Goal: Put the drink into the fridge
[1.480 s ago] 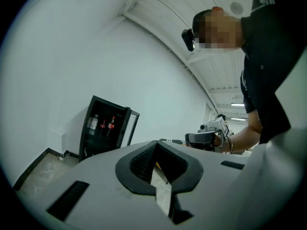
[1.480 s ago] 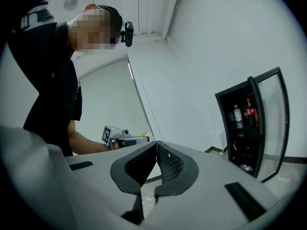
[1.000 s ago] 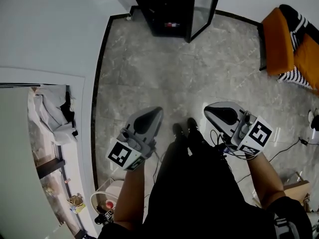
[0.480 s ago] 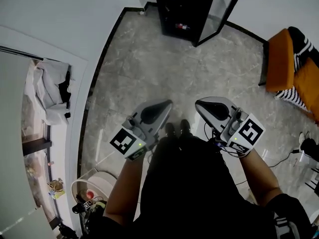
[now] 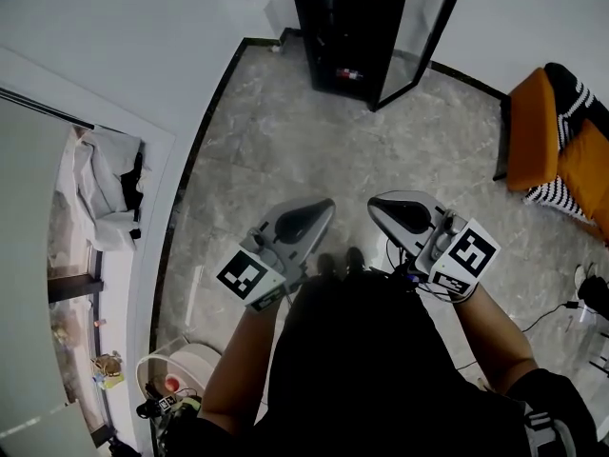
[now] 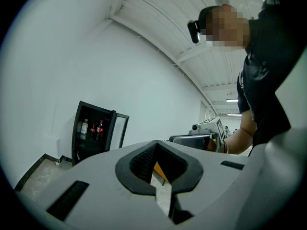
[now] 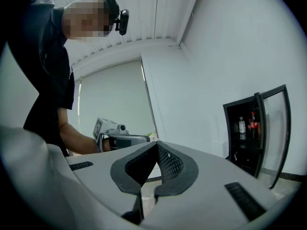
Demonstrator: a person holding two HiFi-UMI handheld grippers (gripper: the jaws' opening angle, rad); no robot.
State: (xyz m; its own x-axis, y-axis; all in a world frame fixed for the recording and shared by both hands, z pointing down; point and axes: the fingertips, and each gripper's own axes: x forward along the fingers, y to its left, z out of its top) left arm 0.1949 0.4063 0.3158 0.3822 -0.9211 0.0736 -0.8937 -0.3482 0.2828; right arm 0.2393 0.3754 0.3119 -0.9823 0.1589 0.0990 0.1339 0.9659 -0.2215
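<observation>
In the head view the top of the fridge (image 5: 344, 36) is cut off by the picture's edge, and what stands on its shelves is too small to make out there. The left gripper view is clearer: three bottles (image 6: 93, 130) stand upright on an upper shelf, caps up, beside the open glass door (image 5: 423, 17) and well apart from both grippers. The person's forearms are bent in front of the body. The left gripper (image 5: 314, 215) and the right gripper (image 5: 385, 208) are held side by side, noses forward toward the fridge and angled slightly inward. Each gripper's jaws meet tip to tip with nothing between them.
</observation>
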